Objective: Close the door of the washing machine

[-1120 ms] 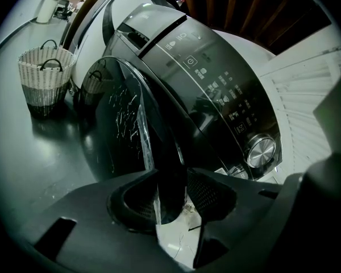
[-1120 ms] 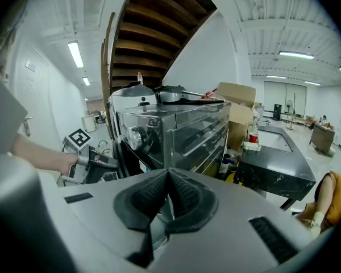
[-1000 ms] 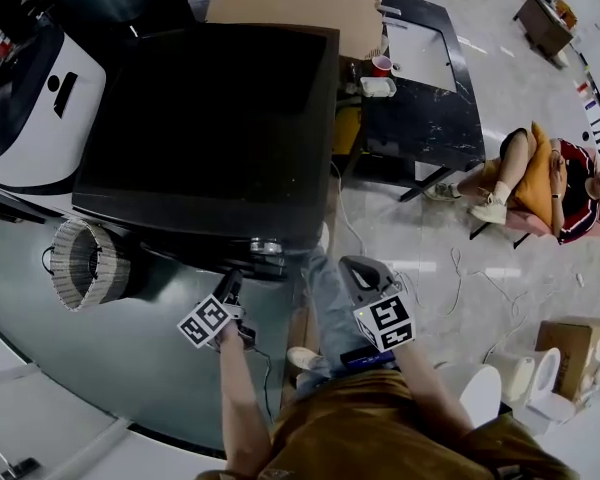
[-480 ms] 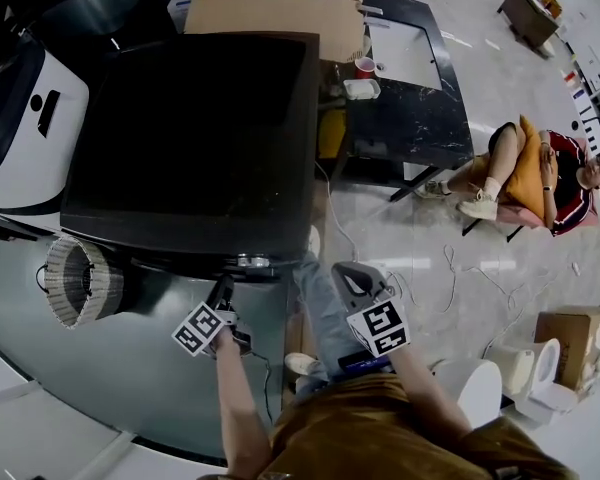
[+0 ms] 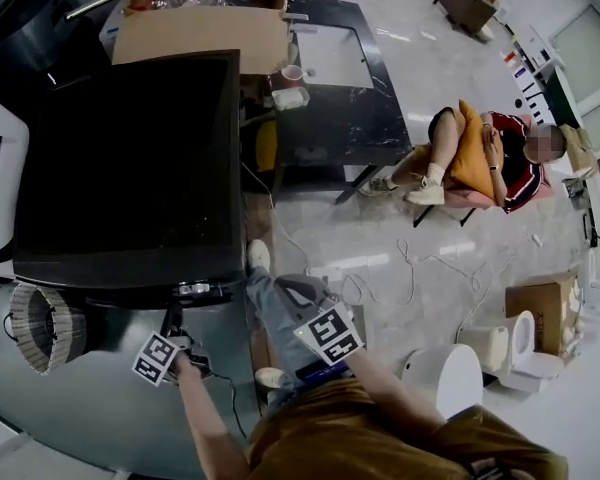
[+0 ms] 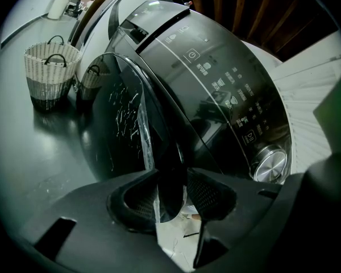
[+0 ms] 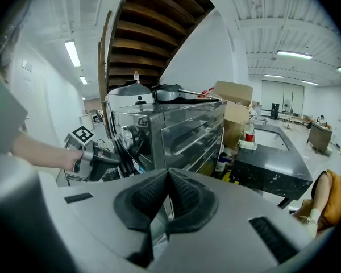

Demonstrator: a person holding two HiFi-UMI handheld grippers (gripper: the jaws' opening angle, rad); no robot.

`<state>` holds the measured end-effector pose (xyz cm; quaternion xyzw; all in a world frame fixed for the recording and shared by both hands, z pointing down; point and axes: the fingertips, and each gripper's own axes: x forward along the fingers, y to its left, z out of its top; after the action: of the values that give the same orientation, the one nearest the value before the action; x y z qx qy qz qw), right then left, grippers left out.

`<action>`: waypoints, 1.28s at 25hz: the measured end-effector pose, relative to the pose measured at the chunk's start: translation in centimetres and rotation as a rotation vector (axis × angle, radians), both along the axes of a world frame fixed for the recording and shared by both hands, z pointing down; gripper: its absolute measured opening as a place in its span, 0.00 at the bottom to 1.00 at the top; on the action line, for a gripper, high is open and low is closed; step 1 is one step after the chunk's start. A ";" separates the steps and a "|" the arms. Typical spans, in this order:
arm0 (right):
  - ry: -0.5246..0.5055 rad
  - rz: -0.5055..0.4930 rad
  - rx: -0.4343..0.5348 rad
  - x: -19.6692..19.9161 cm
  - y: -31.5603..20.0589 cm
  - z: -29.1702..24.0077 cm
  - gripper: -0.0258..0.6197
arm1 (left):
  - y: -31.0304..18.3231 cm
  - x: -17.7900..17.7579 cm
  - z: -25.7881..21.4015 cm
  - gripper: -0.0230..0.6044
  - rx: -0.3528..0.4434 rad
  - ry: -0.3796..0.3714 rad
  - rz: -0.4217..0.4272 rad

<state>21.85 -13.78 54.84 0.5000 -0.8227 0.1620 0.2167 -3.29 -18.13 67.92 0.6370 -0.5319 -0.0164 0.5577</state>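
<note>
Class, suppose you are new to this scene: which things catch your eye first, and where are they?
The big dark washing machine fills the head view's left, its glossy door ajar with the left gripper clamped on its edge. A woven basket stands beside it, and a seated person hugs an orange cushion at upper right.

The left tongs (image 5: 171,316) reach up to the front edge of the dark washing machine (image 5: 130,158), with a woven basket (image 5: 35,323) on the floor to their left. The right tongs (image 5: 298,293) are just right of the machine's corner. Beyond, a person (image 5: 480,158) sits near a black bench (image 5: 345,108).
</note>
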 end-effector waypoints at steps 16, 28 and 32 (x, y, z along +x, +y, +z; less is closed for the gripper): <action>0.022 -0.014 0.083 -0.6 1.9 -3.4 0.06 | 1.2 0.6 -1.5 0.36 0.100 -0.018 -0.043; 0.032 -0.003 0.203 -2.8 3.6 -7.1 0.06 | 4.5 0.1 -11.4 0.25 0.396 -0.419 0.144; 0.025 -0.022 0.246 -4.4 4.6 -8.9 0.06 | 6.9 -0.4 -15.8 0.11 0.478 -0.539 0.162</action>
<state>17.43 -9.13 45.92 0.5155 -0.8391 0.0512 0.1659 -3.73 -11.21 52.10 0.7710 -0.5885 0.0722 0.2325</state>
